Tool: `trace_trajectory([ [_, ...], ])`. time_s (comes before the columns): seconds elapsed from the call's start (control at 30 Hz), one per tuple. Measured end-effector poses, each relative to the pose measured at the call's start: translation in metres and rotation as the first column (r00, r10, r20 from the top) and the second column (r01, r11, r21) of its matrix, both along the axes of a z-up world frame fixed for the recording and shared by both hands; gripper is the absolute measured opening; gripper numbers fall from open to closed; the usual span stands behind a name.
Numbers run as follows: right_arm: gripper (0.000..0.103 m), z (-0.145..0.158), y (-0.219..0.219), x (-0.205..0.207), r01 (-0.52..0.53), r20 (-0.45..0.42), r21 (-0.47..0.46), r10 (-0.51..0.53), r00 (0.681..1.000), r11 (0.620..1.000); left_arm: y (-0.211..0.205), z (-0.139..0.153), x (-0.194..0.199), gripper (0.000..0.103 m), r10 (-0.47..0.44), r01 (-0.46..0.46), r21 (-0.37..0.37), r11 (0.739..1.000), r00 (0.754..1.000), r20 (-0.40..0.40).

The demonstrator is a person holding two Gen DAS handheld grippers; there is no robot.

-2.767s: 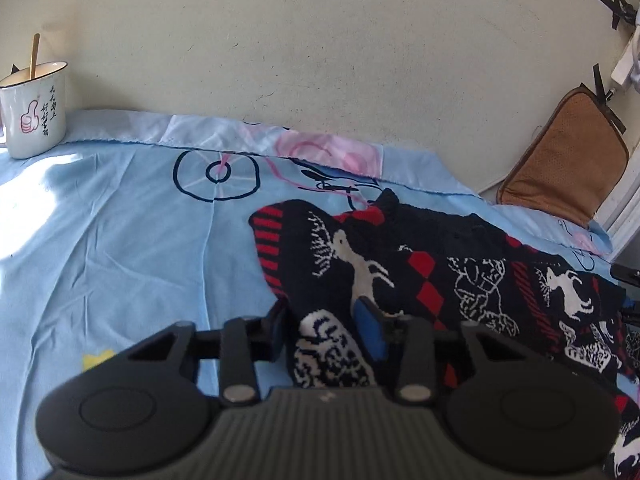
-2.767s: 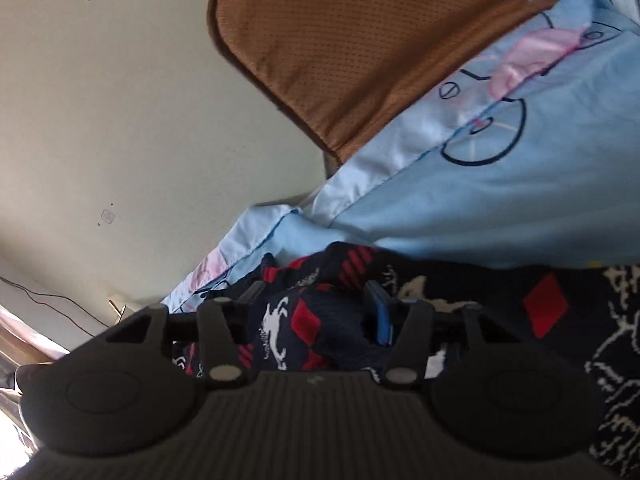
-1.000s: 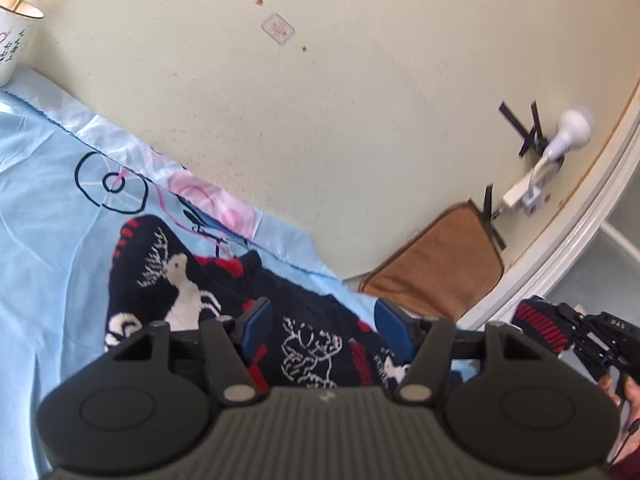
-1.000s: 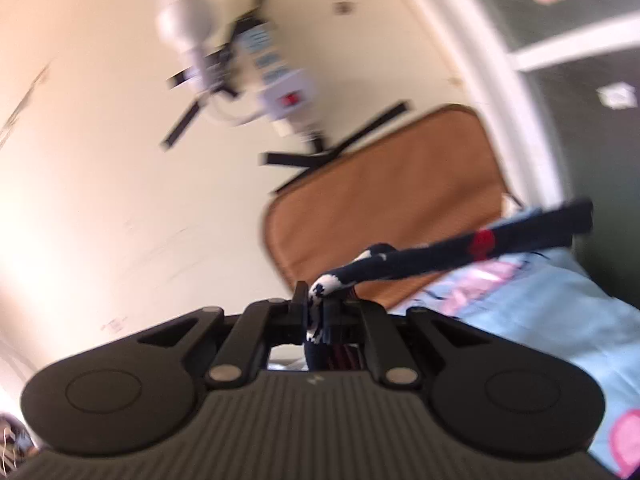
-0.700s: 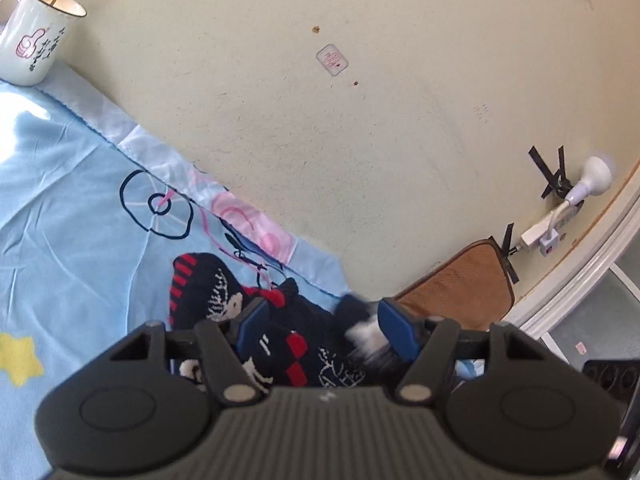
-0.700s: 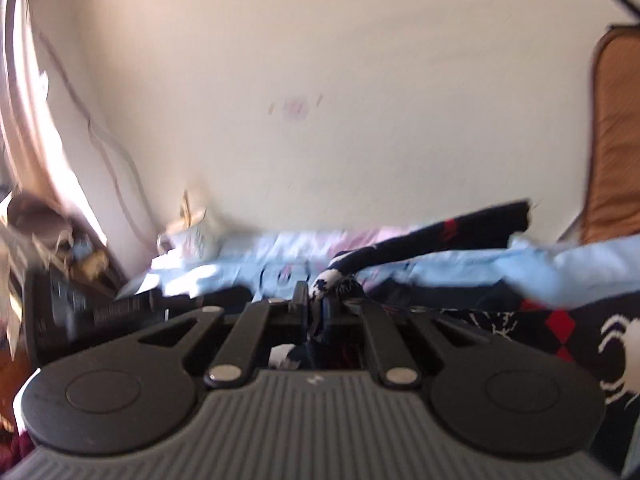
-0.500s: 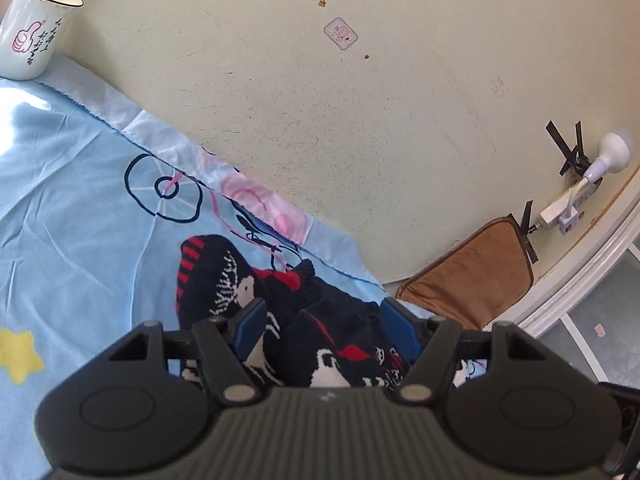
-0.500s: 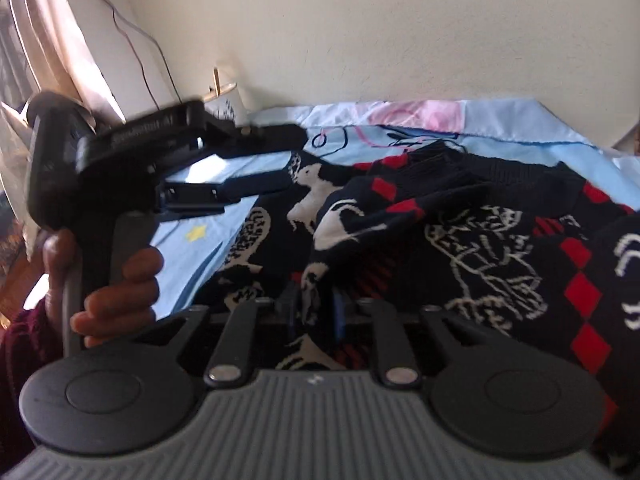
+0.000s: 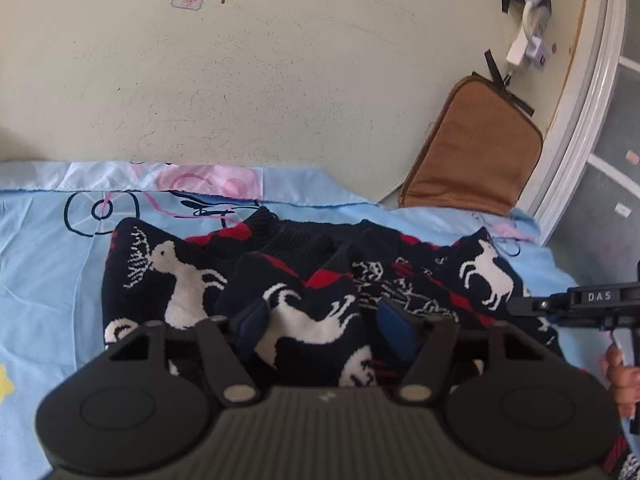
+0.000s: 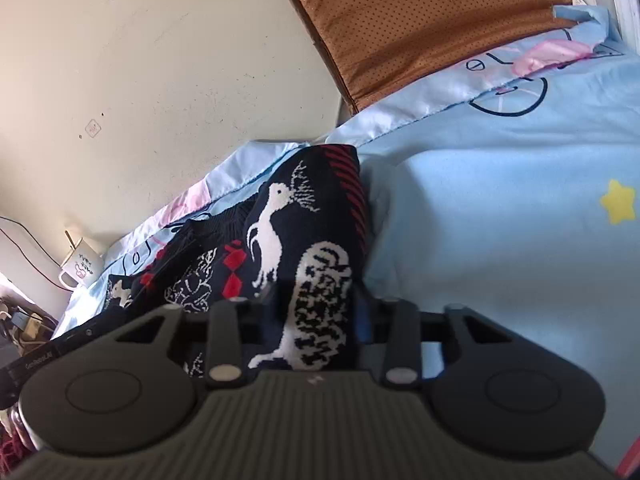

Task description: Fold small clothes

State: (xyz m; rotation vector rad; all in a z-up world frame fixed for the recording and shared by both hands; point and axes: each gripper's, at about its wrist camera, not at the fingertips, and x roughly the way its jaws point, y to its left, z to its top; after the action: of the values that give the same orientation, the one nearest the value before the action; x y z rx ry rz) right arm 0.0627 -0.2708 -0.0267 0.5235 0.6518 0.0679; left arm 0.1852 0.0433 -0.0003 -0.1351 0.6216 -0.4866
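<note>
A dark knitted sweater (image 9: 180,276) with white deer and red diamonds lies bunched on the light blue cartoon sheet (image 9: 44,280). A raised fold of it, showing a white deer, sits between the blue pads of my left gripper (image 9: 324,320); the jaws stand wide and are closing. In the right wrist view the sweater's hem (image 10: 316,280) with a white squirrel pattern lies between the blurred fingers of my right gripper (image 10: 320,312), whose jaws are closing too. That gripper also shows from the side at the left wrist view's right edge, a hand (image 9: 622,376) beneath it.
A brown cushion (image 9: 472,152) leans on the cream wall at the sheet's far right corner, under a taped plug and cable (image 9: 528,40). A white mug (image 10: 80,270) with a stick in it stands at the far left. Bare sheet (image 10: 500,220) lies right of the sweater.
My right gripper carried a sleeve through the air shut on it, came down to the sweater's hem and its jaws widened. The left view rolled level; a fold now lies between its jaws.
</note>
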Motion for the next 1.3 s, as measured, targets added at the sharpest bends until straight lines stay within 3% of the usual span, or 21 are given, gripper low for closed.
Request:
trace_trajectory([
  [0.1, 0.013, -0.001, -0.008, -0.012, 0.103, 0.030, -0.106, -0.101, 0.994, 0.989, 0.005, -0.003, 0.004, 0.025, -0.020, 0.019, -0.033, 0.999, 0.999, -0.031],
  [0.23, 0.019, -0.013, -0.021, -0.021, 0.165, 0.022, -0.039, -0.164, 0.986, 0.986, 0.002, -0.004, 0.004, 0.026, -0.027, 0.026, -0.023, 0.999, 0.999, -0.031],
  [0.3, 0.033, 0.000, -0.022, -0.024, 0.185, 0.014, -0.067, -0.184, 0.983, 0.981, 0.001, -0.003, 0.004, 0.027, -0.025, 0.024, -0.022, 0.999, 0.999, -0.033],
  [0.37, 0.033, 0.025, -0.017, -0.033, 0.235, 0.089, -0.096, -0.227, 0.970, 0.967, 0.006, -0.002, 0.004, 0.033, -0.021, 0.019, -0.046, 0.999, 0.999, -0.045],
  [0.47, 0.033, 0.054, 0.002, -0.022, 0.100, 0.150, -0.008, -0.097, 0.984, 0.995, 0.021, 0.004, 0.006, 0.051, 0.009, -0.019, -0.141, 0.990, 0.998, -0.070],
  [0.63, 0.038, 0.051, 0.066, 0.050, -0.113, 0.048, 0.120, 0.108, 0.993, 0.986, 0.060, 0.013, 0.011, 0.053, 0.126, -0.148, -0.287, 0.946, 0.987, -0.096],
  [0.7, 0.040, 0.037, 0.086, 0.078, -0.098, -0.018, 0.145, 0.102, 0.995, 0.985, 0.074, 0.010, 0.017, 0.053, 0.154, -0.193, -0.336, 0.922, 0.978, -0.139],
  [0.8, 0.042, 0.013, 0.106, 0.109, -0.072, -0.100, 0.226, 0.096, 0.990, 0.971, 0.083, 0.008, 0.023, 0.053, 0.162, -0.216, -0.361, 0.907, 0.971, -0.175],
  [0.83, 0.039, 0.008, 0.113, 0.115, -0.081, -0.117, 0.249, 0.113, 0.987, 0.965, 0.083, 0.008, 0.024, 0.053, 0.160, -0.216, -0.365, 0.906, 0.971, -0.178],
  [0.87, 0.018, 0.006, 0.122, 0.119, -0.091, -0.131, 0.258, 0.128, 0.983, 0.962, 0.083, 0.008, 0.025, 0.053, 0.161, -0.216, -0.365, 0.905, 0.971, -0.176],
  [0.9, 0.008, 0.008, 0.128, 0.119, -0.096, -0.126, 0.266, 0.133, 0.983, 0.959, 0.084, 0.009, 0.024, 0.053, 0.166, -0.219, -0.365, 0.905, 0.971, -0.171],
  [0.97, 0.008, 0.026, 0.128, 0.106, -0.083, -0.010, 0.357, 0.093, 0.996, 0.930, 0.088, 0.011, 0.022, 0.053, 0.189, -0.236, -0.375, 0.896, 0.969, -0.160],
  [1.03, 0.008, 0.048, 0.116, 0.083, -0.053, 0.161, 0.480, -0.029, 0.987, 0.875, 0.093, 0.012, 0.020, 0.053, 0.202, -0.248, -0.403, 0.881, 0.967, -0.154],
  [1.1, 0.008, 0.064, 0.108, 0.051, 0.005, 0.312, 0.524, -0.198, 0.929, 0.852, 0.098, 0.013, 0.018, 0.053, 0.210, -0.255, -0.430, 0.866, 0.966, -0.151],
  [1.13, 0.008, 0.065, 0.109, 0.038, 0.054, 0.325, 0.510, -0.250, 0.912, 0.858, 0.098, 0.013, 0.018, 0.053, 0.216, -0.261, -0.432, 0.863, 0.965, -0.152],
  [1.2, 0.009, 0.050, 0.116, 0.025, 0.133, 0.218, 0.505, -0.275, 0.936, 0.853, 0.099, 0.012, 0.020, 0.053, 0.223, -0.272, -0.429, 0.861, 0.961, -0.163],
  [1.23, 0.009, 0.031, 0.121, 0.020, 0.166, 0.113, 0.527, -0.262, 0.959, 0.834, 0.099, 0.011, 0.020, 0.053, 0.220, -0.273, -0.430, 0.861, 0.961, -0.169],
  [1.3, 0.009, -0.011, 0.127, 0.007, 0.240, -0.076, 0.604, -0.244, 0.967, 0.760, 0.097, 0.010, 0.021, 0.053, 0.215, -0.270, -0.421, 0.866, 0.961, -0.173],
])
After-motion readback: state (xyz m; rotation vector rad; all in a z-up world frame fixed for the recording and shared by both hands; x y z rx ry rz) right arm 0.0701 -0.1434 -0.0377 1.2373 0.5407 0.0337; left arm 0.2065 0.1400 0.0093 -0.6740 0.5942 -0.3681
